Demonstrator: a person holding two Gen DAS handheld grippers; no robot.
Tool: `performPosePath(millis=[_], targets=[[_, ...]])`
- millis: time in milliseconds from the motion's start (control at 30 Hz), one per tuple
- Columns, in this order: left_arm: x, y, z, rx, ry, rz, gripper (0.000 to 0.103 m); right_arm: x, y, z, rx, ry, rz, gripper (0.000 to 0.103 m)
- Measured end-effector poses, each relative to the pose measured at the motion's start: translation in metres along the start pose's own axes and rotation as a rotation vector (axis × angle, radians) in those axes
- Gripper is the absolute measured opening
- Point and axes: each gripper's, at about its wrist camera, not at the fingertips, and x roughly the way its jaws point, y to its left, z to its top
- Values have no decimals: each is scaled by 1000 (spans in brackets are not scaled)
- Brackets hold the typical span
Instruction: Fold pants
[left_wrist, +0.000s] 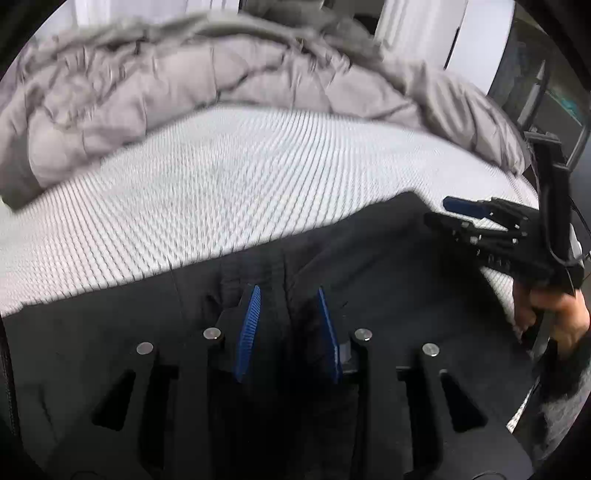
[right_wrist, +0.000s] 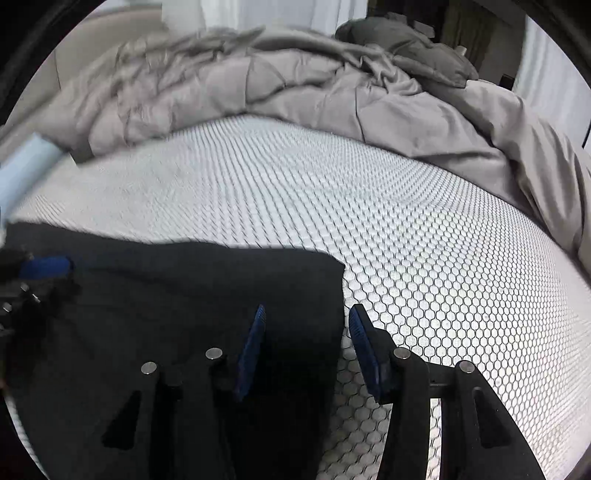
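Observation:
Black pants (left_wrist: 369, 273) lie flat on a white honeycomb-patterned mattress (left_wrist: 229, 184). My left gripper (left_wrist: 288, 295) is open, low over the pants, its blue pads either side of a raised seam fold. My right gripper (right_wrist: 306, 317) is open at the pants' right edge (right_wrist: 207, 295): its left finger is over the cloth, its right finger over the bare mattress (right_wrist: 424, 258). The right gripper also shows in the left wrist view (left_wrist: 450, 214), held in a hand at the pants' far corner. The left gripper shows at the left edge of the right wrist view (right_wrist: 40, 269).
A crumpled grey duvet (right_wrist: 295, 92) is heaped along the far side of the mattress, with a dark pillow (right_wrist: 410, 48) behind it. The mattress edge and dark furniture (left_wrist: 535, 92) are at the right in the left wrist view.

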Motion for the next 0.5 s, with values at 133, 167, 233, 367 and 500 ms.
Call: performPosePath(millis=[133,167,233,367,500], targets=[[13,-8,7,4,11,-3,34,-18,33,13,-59,-56,159,52],[28,-4,5,-4,55,12,34,-10,46,16,-68,-40,205,52],[41,4,0,-16,82,-1,33,10,55,14,-70,8,230,52],[34,15,-8,-18,62,-55,28,38,40,8,2,82,165,50],[23,15,-16,-7,63,30,30,27,15,1,-19,62,-95,50]])
